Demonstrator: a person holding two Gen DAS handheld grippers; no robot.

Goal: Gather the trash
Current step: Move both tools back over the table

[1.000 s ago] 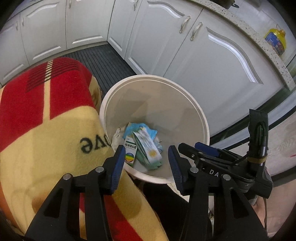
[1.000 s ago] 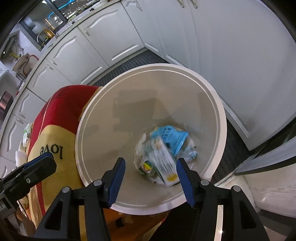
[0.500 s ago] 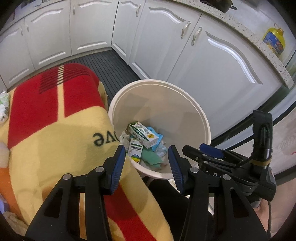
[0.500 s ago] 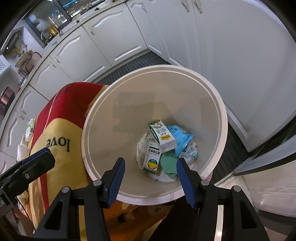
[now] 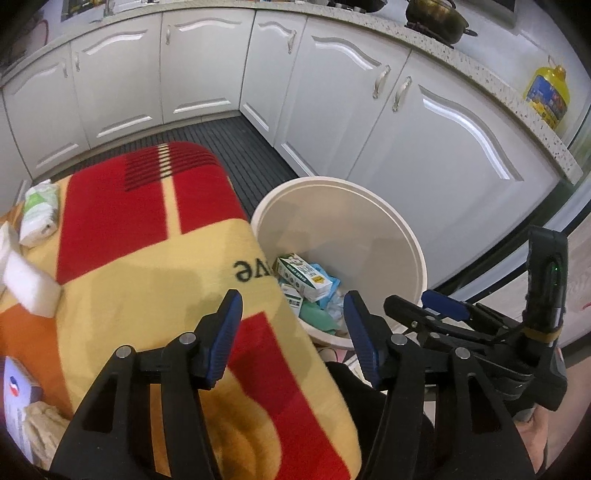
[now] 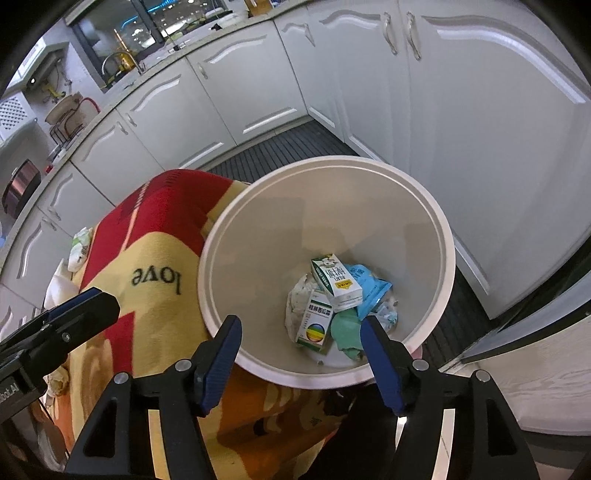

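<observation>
A white round bin stands on the floor beside a table under a red and yellow blanket. At its bottom lie a green and white carton, a small box with a rainbow circle, a blue wrapper, a green scrap and crumpled paper. My left gripper hangs over the blanket's edge and the bin's near rim, its jaws opening with nothing between them. My right gripper hovers above the bin's near rim, jaws also opening and empty.
White kitchen cabinets wrap around the dark ribbed floor. A tissue pack and white paper lie at the blanket's left edge. A yellow oil jug and a pot sit on the counter.
The green and white carton dropped into the bin and settled on the other trash. Both grippers rose and drew back from the bin, and their jaws spread wider.
</observation>
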